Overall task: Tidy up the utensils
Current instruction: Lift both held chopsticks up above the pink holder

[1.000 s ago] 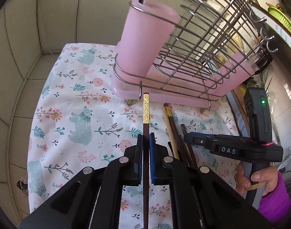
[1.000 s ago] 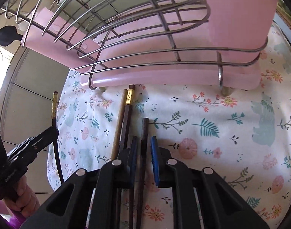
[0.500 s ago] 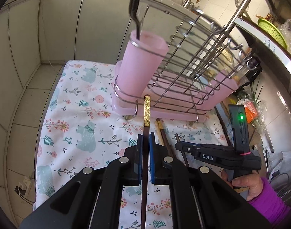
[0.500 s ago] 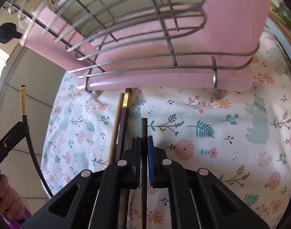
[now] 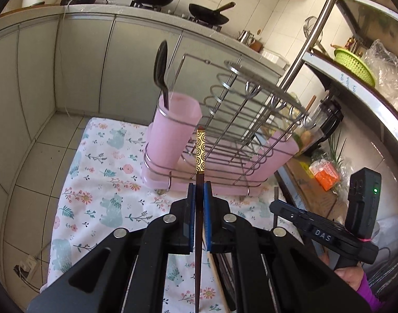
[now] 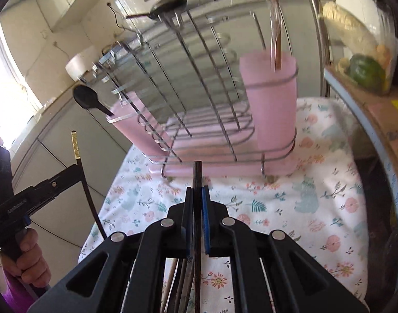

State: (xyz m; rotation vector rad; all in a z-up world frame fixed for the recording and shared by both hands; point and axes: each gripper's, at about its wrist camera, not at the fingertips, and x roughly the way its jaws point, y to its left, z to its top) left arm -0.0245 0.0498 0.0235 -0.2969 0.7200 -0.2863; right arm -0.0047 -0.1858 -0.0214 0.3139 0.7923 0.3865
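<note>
From the left wrist view, the left gripper (image 5: 198, 195) is pinching a dark chopstick with a gold patterned end (image 5: 200, 154). Its long axis runs straight ahead along the fingers, gold end foremost, aimed at the wire dish rack (image 5: 240, 120) just beyond. A second ago that gold end lay low against the rack's pink base; now it sits higher, level with the wires, and the kitchen counter has come into sight behind. Ahead and left of the claw, a pink cup (image 5: 172, 130) in the rack's corner holds a black spoon (image 5: 161, 70), bowl upward. To the right, the right gripper (image 5: 275, 204) is seen with a hand (image 5: 347, 283) on its grip.

From the right wrist view, the right gripper (image 6: 197, 198) is pressed together on a plain dark chopstick (image 6: 197, 180), which points forward toward the rack's base. A second ago the pads stood apart around it, low over the floral cloth (image 6: 290, 203); since then it has lifted. Beneath the claw more chopsticks (image 6: 180, 281) lie on the cloth. Ahead and right, a second pink cup (image 6: 272, 104) holds a blurred upright utensil; what it is I cannot tell.
</note>
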